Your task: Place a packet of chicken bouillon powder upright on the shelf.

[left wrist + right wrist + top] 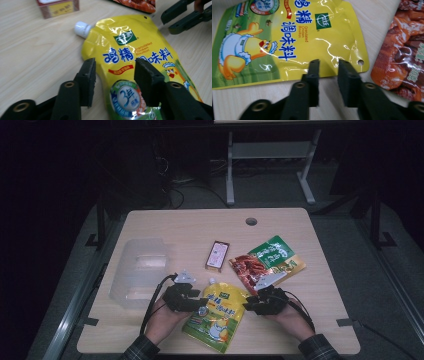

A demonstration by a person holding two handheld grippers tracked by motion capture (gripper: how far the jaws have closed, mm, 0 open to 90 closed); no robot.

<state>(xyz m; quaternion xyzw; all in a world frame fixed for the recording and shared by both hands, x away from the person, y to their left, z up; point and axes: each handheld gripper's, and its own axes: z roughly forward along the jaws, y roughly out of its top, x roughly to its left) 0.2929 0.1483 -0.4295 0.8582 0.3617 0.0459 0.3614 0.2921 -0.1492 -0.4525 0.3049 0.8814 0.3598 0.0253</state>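
High view | yellow spouted pouch (218,314) lying flat, lower centre, on table (165,227) | left tongs (200,301) spread, straddling its edge | right tongs (250,305) gaping beside it, pinching nothing | pouch resting ungripped; grasping and lifting remaining.

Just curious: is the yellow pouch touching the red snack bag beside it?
Apart. The right gripper view shows bare table between the yellow pouch and the red snack bag.
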